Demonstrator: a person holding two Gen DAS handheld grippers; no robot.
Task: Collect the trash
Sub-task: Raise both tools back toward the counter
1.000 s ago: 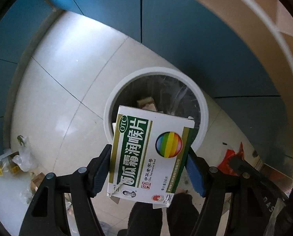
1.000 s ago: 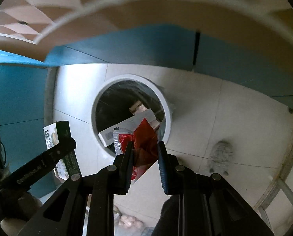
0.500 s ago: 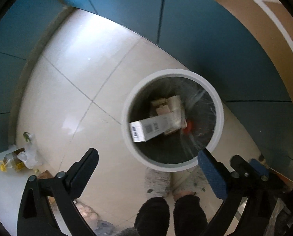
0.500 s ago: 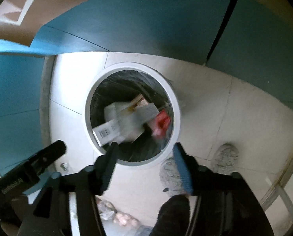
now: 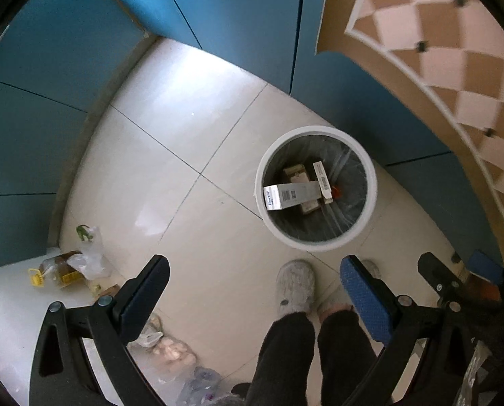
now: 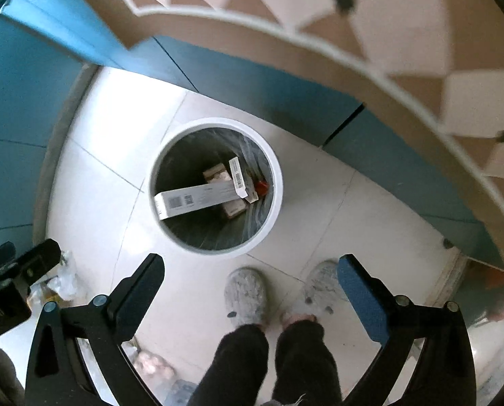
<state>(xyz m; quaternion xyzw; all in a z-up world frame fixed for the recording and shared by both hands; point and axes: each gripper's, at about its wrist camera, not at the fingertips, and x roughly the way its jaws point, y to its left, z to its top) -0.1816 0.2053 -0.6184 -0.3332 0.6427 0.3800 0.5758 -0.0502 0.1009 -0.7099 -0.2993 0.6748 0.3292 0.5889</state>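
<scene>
Inside bin (image 5: 366,209): box (image 5: 290,196) dropped; both tools now spread, empty.

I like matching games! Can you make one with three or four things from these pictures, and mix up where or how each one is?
Things:
1. long white box
2. red wrapper
3. left tongs
4. grey slippers

Mixed up:
A. open, holding nothing
B. on the floor tiles by the bin
C. leaning inside the bin, barcode up
D. deep in the bin, mostly hidden

Pairs: 1-C, 2-D, 3-A, 4-B
</scene>
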